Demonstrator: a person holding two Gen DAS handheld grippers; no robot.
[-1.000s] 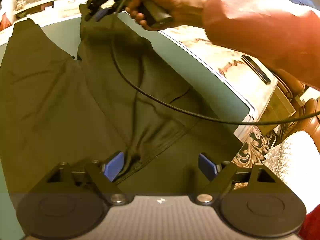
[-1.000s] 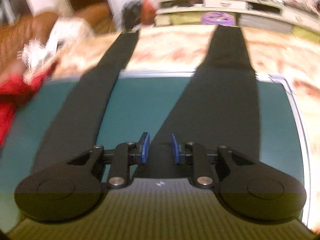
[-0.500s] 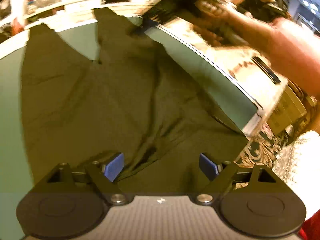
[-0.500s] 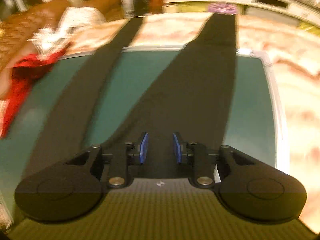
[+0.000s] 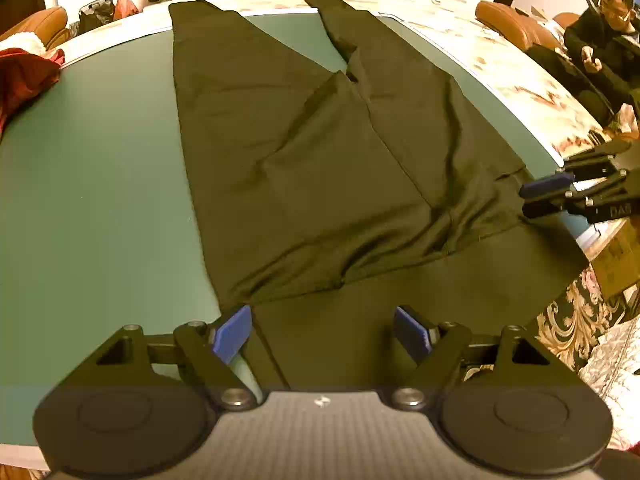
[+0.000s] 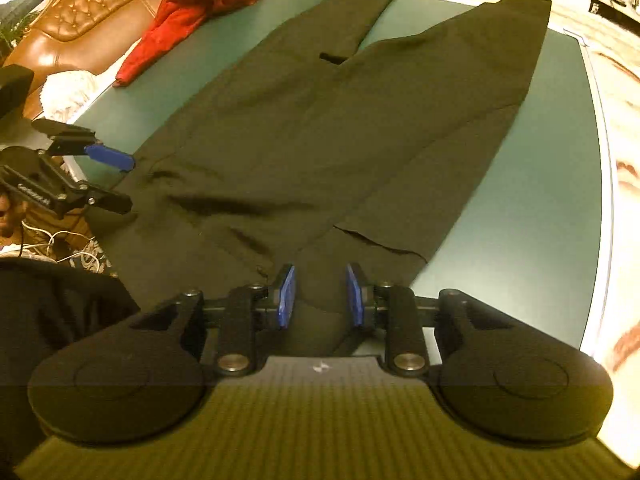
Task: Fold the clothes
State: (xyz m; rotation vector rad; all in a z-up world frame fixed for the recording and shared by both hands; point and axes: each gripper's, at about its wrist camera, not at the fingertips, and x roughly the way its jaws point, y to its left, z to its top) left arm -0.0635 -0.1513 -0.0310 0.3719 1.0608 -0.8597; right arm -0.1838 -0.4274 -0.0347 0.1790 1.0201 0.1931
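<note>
Dark olive trousers (image 5: 320, 168) lie flat on the green mat (image 5: 100, 168), legs pointing away, waist at the near edge and hanging over it. My left gripper (image 5: 322, 330) is open over the left part of the waistband. It also shows in the right wrist view (image 6: 116, 182) at the left. My right gripper (image 6: 320, 296) hovers over the waist's right corner with a moderate gap between its blue pads, and cloth lies under them. It shows in the left wrist view (image 5: 540, 196) at the right edge. The trousers fill the right wrist view (image 6: 340, 140).
A red garment (image 6: 180, 16) lies at the mat's far left corner, also in the left wrist view (image 5: 24, 76). A marble-patterned tabletop (image 5: 520, 76) borders the mat. Brown leather chairs (image 6: 80, 12) stand around. A seated person (image 5: 608, 36) is at the far right.
The right gripper came back from the far trouser leg to the waist's right corner. The trouser legs now lie straighter and flatter. My left gripper stayed open at the waist.
</note>
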